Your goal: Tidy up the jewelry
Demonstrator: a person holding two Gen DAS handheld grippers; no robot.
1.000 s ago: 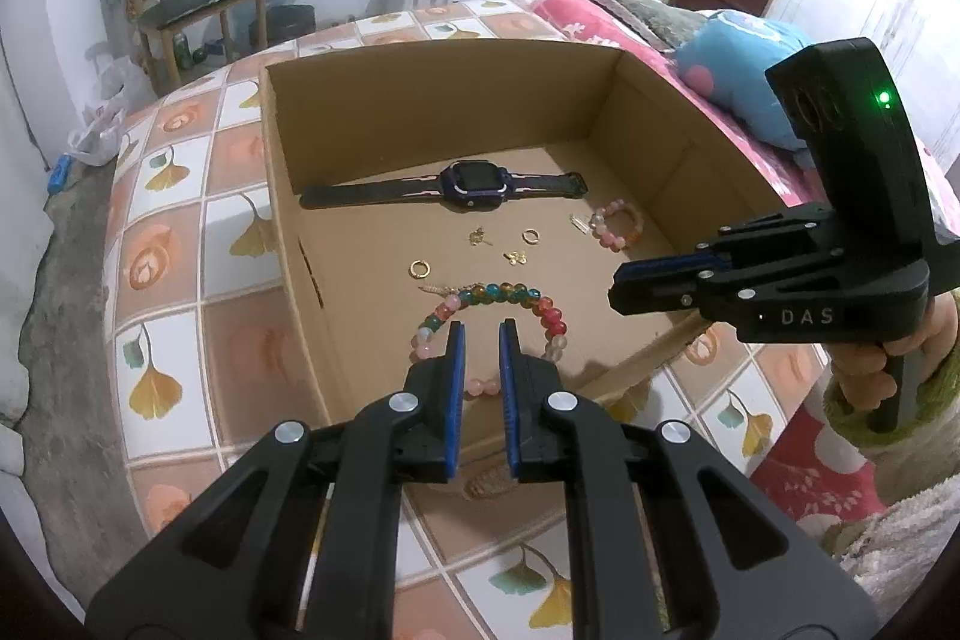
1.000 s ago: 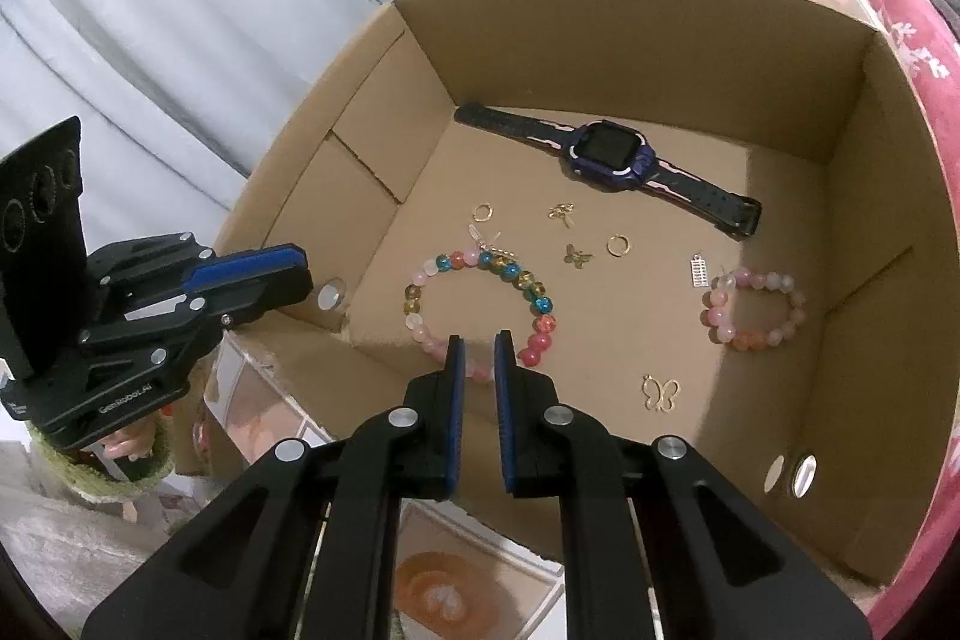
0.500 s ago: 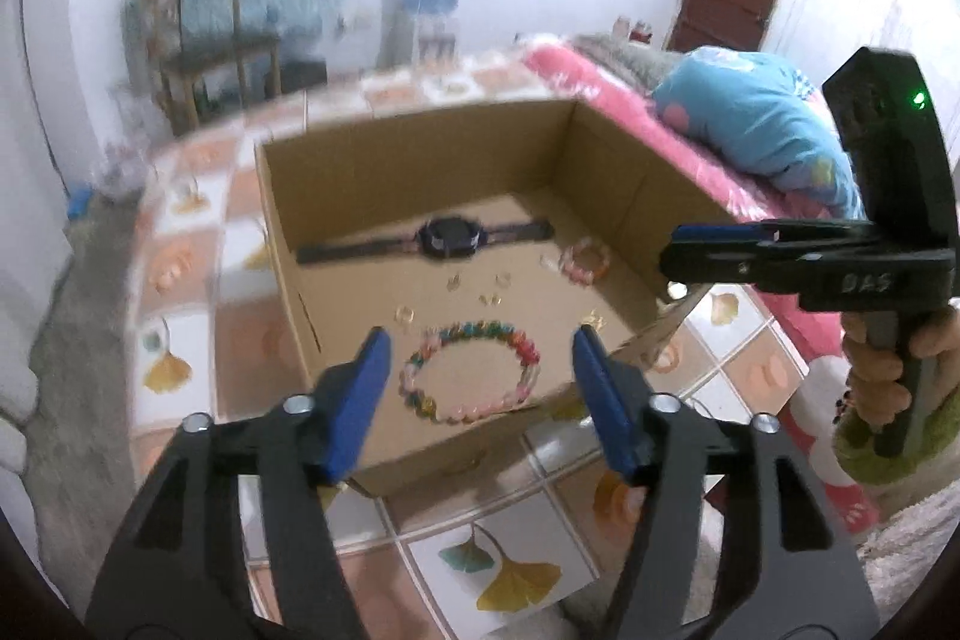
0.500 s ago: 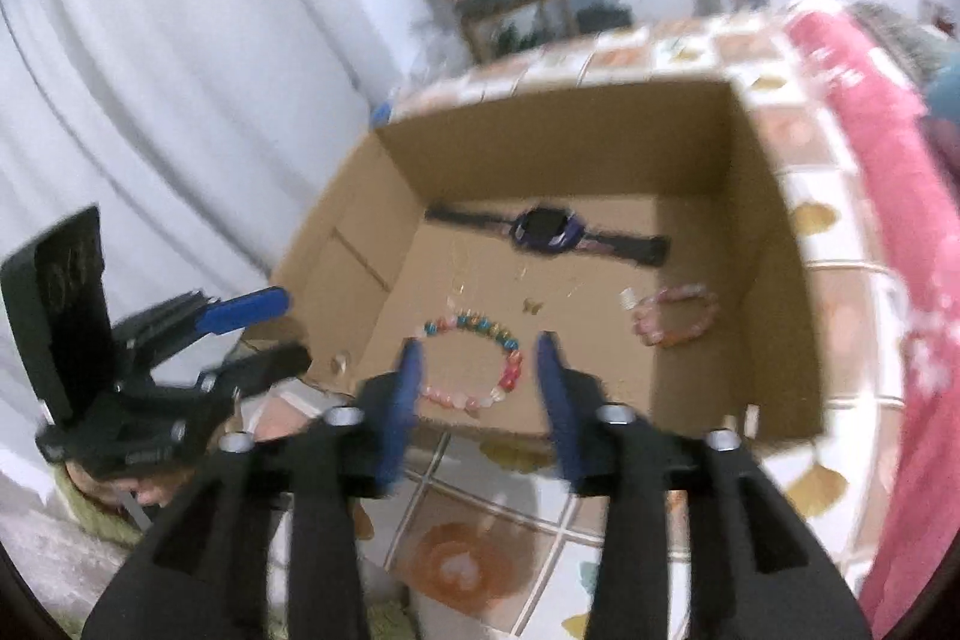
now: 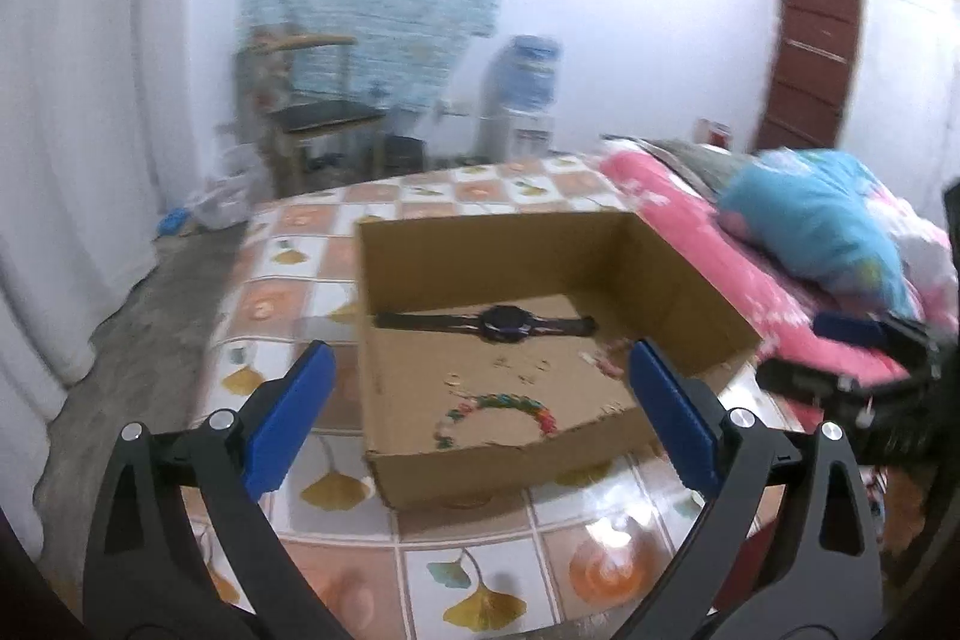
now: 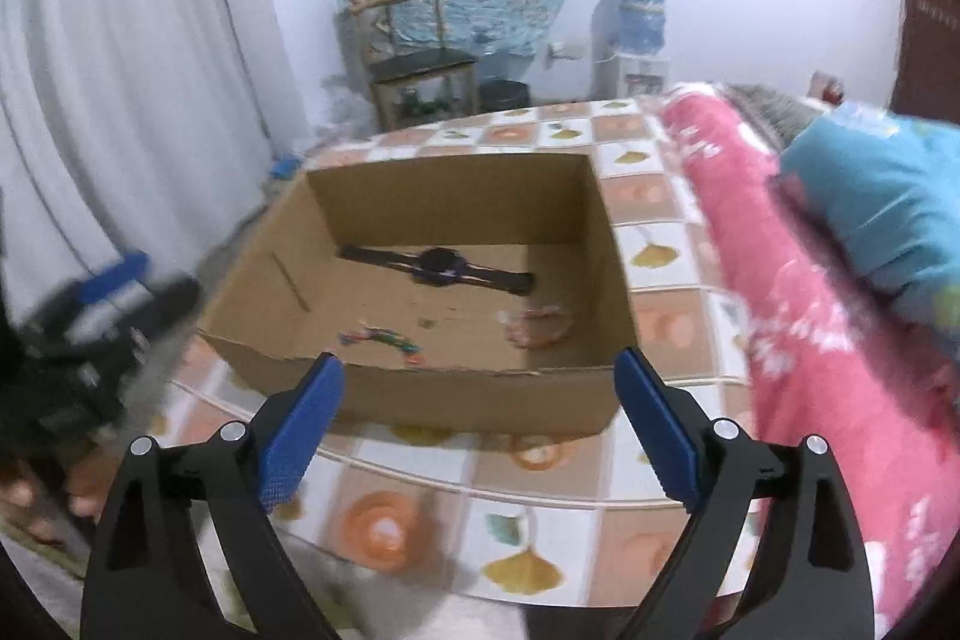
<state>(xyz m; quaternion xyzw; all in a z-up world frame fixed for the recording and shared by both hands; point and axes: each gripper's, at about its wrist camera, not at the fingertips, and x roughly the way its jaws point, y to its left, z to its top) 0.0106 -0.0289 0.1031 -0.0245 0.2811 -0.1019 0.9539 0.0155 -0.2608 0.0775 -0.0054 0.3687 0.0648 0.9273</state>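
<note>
An open cardboard box (image 5: 480, 250) (image 6: 456, 184) stands on the tiled table. Inside lie a dark watch (image 5: 504, 323) (image 6: 441, 266), a multicoloured bead bracelet (image 5: 498, 409) (image 6: 384, 337), a pink bead bracelet (image 6: 540, 325) and small gold pieces, all blurred. My left gripper (image 5: 477, 424) is open wide and empty, held back in front of the box's near wall. My right gripper (image 6: 480, 427) is open wide and empty, also in front of the box. Each gripper shows blurred at the edge of the other's view: the right one (image 5: 864, 358), the left one (image 6: 114, 304).
The table (image 5: 480, 568) has an orange and white tile pattern. A pink quilt (image 6: 798, 292) and blue pillow (image 5: 822, 226) lie to the right. A chair (image 6: 414, 58), a water dispenser (image 6: 636, 40) and a brown door (image 5: 810, 64) stand at the far wall.
Both grippers opened from nearly shut to wide open. Both pulled back and up from above the box, so the box now looks smaller and farther away.
</note>
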